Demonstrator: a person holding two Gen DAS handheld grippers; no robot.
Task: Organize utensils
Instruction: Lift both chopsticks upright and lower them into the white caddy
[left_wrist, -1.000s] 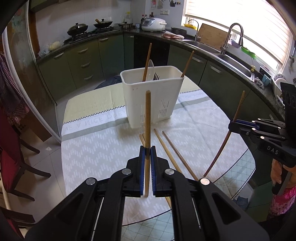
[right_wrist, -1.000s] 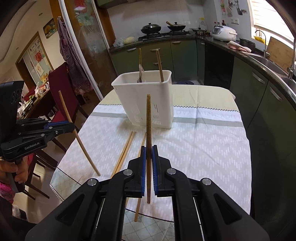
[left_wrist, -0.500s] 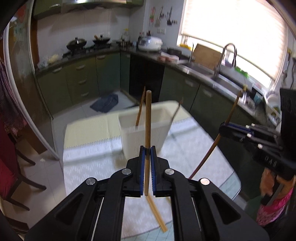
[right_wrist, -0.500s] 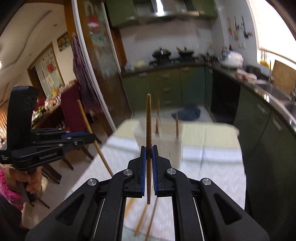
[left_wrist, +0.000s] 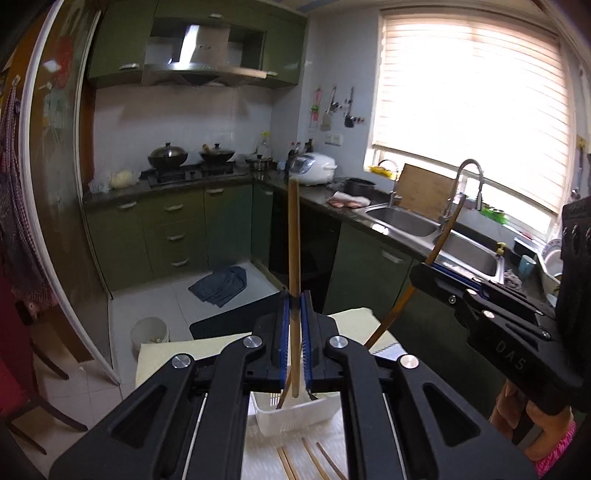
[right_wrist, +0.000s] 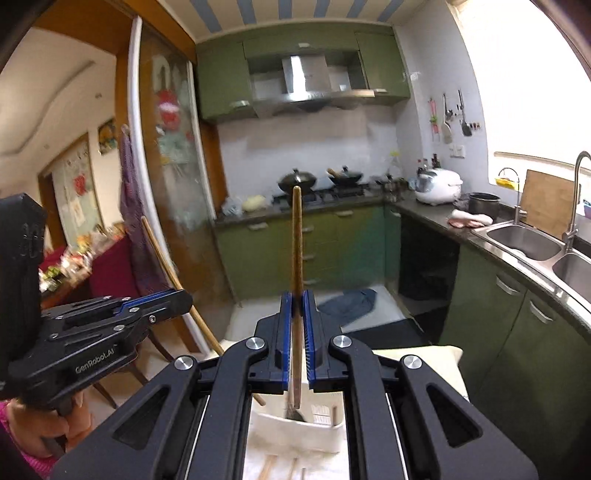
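Observation:
My left gripper (left_wrist: 294, 297) is shut on a wooden chopstick (left_wrist: 293, 236) held upright, its lower end just over the white utensil basket (left_wrist: 295, 415). My right gripper (right_wrist: 297, 295) is shut on a darker chopstick (right_wrist: 296, 236), also upright, its lower end over the same basket (right_wrist: 295, 428). Each gripper shows in the other's view: the right one (left_wrist: 424, 269) with its chopstick (left_wrist: 441, 236), the left one (right_wrist: 181, 297) with its chopstick (right_wrist: 162, 254). Both are raised above the table. Loose chopsticks (left_wrist: 310, 461) lie on the cloth in front of the basket.
The table with a patterned cloth (left_wrist: 166, 354) lies below, mostly hidden by the grippers. Beyond are green cabinets (left_wrist: 177, 236), a stove with pots (left_wrist: 184, 162), a sink and tap (left_wrist: 402, 218), and a red chair (right_wrist: 107, 273) at the left.
Both grippers have risen with their chopsticks and tilted up and come closer to the basket. It has dropped from mid-frame to the bottom, between the gripper arms.

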